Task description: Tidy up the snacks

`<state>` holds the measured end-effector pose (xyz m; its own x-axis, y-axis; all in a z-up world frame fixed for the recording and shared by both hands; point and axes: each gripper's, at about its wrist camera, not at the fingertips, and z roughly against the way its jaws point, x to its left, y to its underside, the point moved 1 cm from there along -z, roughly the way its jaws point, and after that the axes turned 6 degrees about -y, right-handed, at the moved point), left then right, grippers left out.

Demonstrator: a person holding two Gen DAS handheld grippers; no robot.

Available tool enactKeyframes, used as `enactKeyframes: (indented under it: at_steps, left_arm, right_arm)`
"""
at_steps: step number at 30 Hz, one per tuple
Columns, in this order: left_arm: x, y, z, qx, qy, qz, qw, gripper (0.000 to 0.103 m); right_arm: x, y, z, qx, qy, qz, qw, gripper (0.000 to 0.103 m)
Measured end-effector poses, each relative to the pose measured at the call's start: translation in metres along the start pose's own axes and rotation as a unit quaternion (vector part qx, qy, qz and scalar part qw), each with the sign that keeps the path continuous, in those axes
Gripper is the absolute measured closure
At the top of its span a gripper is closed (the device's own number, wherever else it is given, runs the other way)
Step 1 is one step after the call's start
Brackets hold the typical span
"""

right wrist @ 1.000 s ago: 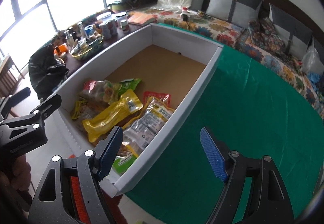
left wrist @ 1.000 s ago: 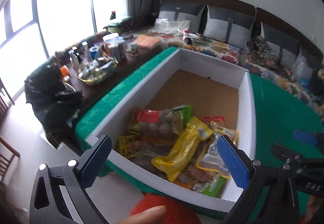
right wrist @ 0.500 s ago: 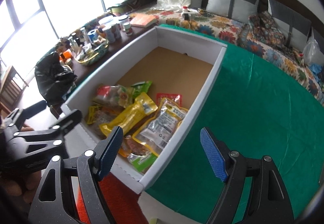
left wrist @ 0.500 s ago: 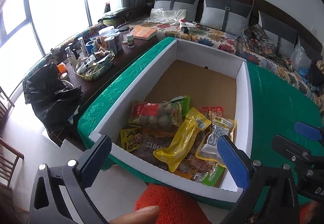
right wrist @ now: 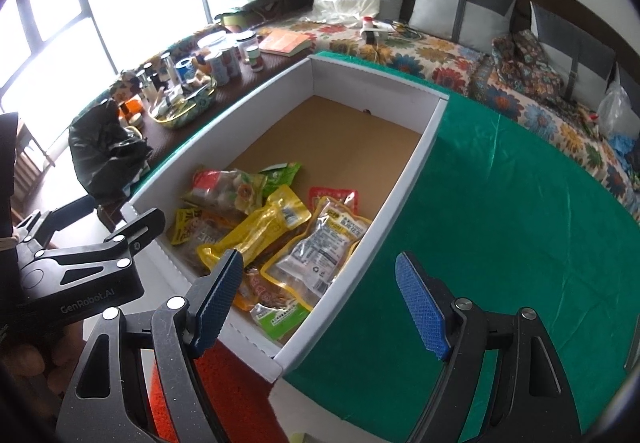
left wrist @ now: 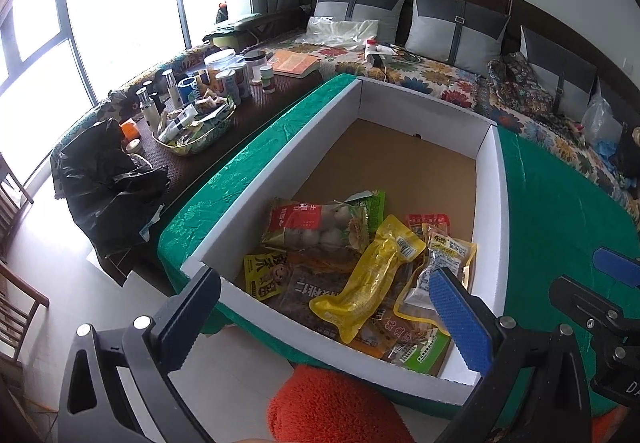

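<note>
On your far left, a black bag (left wrist: pixel 108 179) slumps against a dark side table (left wrist: pixel 256 103) crowded with bottles, jars (left wrist: pixel 224 73) and a glass dish (left wrist: pixel 196 127) of small items; an orange book (left wrist: pixel 294 63) lies at its far end. Your left gripper (left wrist: pixel 324 317) hovers over the near edge of the white box (left wrist: pixel 256 171), its jaws spread wide and holding nothing. The box sits on the green cloth (left wrist: pixel 560 227), and the snacks are heaped at its near end, leaving the brown floor bare further back. Among them, a red pack (left wrist: pixel 316 223) of round balls lies at the left over a green pack (left wrist: pixel 370 203), a yellow pack (left wrist: pixel 372 281) runs slantwise across the heap, and a clear pack (left wrist: pixel 438 263) with a yellow border rests just right of it, near the right wall. Your right gripper (right wrist: pixel 320 303) hangs over the box's near right corner, jaws likewise wide apart and empty, one finger above the snacks and the other above the cloth. Beyond the box, a floral sofa (right wrist: pixel 460 55) with grey cushions (right wrist: pixel 464 9) runs along the wall.
</note>
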<state>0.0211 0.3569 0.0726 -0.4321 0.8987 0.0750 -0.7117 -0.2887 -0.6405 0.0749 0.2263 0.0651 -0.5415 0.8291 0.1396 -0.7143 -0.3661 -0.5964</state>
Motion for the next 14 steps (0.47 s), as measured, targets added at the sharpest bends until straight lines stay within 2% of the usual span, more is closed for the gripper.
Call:
enactKeyframes:
  at_steps: [9,14]
  left_arm:
    - [-0.0018,0.0005,-0.0024,0.005,0.007,-0.006,0.9999,0.000]
    - [-0.0010,0.0015,0.0016,-0.005,0.013,-0.006,0.9999,0.000]
  right_arm:
    - [0.0007,0.0004,-0.0002,0.000,0.001,0.001,1.000,0.021]
    - [0.0010,0.0001,-0.0005,0.001,0.001,0.001,1.000,0.021]
